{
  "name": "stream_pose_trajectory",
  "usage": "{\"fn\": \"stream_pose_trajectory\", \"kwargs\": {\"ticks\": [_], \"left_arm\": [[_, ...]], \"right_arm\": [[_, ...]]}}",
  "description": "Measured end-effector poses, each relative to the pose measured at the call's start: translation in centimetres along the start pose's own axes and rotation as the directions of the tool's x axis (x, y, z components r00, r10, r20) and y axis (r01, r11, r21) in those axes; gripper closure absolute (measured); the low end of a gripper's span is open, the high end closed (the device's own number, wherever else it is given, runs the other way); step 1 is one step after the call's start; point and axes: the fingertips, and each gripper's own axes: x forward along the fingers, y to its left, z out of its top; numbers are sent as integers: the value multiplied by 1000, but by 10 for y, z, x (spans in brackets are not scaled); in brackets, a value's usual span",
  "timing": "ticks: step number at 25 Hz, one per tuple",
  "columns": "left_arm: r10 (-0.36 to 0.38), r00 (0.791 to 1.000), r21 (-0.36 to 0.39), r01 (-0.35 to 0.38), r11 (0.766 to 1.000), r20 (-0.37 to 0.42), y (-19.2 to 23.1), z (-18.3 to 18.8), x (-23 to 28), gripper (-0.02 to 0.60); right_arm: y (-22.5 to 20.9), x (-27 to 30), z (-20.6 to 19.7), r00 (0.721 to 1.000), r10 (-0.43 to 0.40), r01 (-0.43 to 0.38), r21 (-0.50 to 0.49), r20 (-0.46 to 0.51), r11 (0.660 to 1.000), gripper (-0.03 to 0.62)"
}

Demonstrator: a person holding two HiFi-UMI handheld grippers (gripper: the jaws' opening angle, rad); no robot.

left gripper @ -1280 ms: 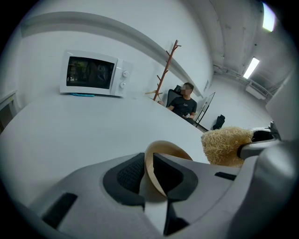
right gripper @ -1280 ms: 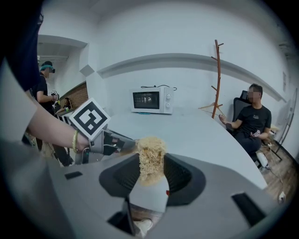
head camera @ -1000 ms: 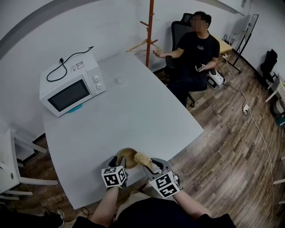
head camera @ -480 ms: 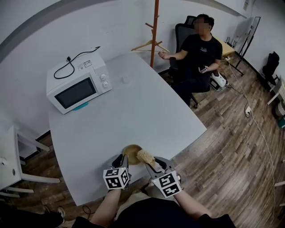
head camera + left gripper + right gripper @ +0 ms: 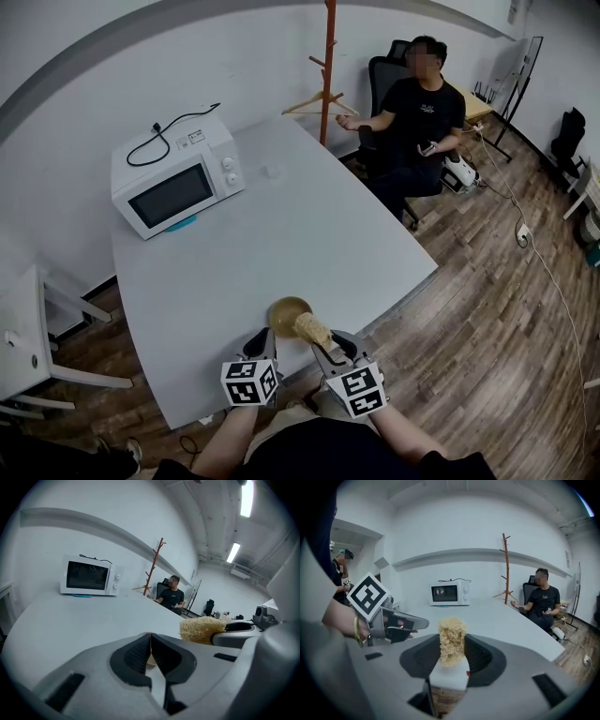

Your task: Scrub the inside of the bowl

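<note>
A: Bright and even throughout, lit from ceiling strips?
B: Yes, with only faint, soft shadows. Heavily bent toward the edges, black at the corners of both gripper views. Blurred up close, sharp farther off.

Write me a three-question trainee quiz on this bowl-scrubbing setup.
1. What does the right gripper hold? A) a sponge B) a brush C) a cloth
2. True or false: the microwave door is open.
3. Which part of the bowl does the left gripper pinch?
Key: 1 B. 2 False, it is closed. 3 The rim; its fingers have just closed on it.
</note>
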Motion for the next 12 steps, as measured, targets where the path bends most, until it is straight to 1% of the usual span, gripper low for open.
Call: {"fn": "stream_pose_trajectory", "kwargs": {"ticks": [4, 12], "left_arm": [[-20, 1000, 28, 20, 999, 1, -3, -4, -17, 563], [-51, 999, 41, 51, 998, 18, -4, -16, -51, 563]], "right_arm": [[9, -8, 1, 999, -25, 24, 20, 28, 1000, 434], [32, -20, -2, 996, -54, 50, 48, 78, 998, 434]]}}
